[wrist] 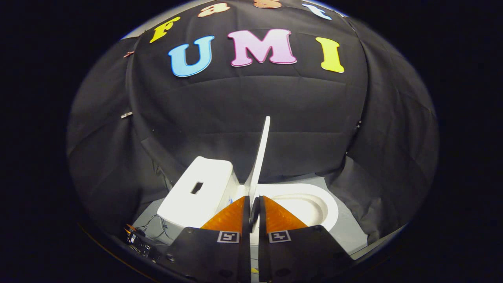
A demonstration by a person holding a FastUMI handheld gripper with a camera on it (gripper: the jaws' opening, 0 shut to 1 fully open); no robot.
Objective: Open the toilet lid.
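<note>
Since the lid (pixel 261 153) already stands nearly upright, seen edge-on as a thin white blade rising from the far end of the bowl (pixel 310 204), the task looks almost done. The gripper (pixel 254 208) has its fingers drawn close together with only a narrow gap, and the lid's lower edge sits in that gap; whether both fingers actually press on it I cannot tell. To the left stands the tank (pixel 200 192), which the lid has not yet reached. What seems left is tipping the lid the last way back to rest, then letting go.
</note>
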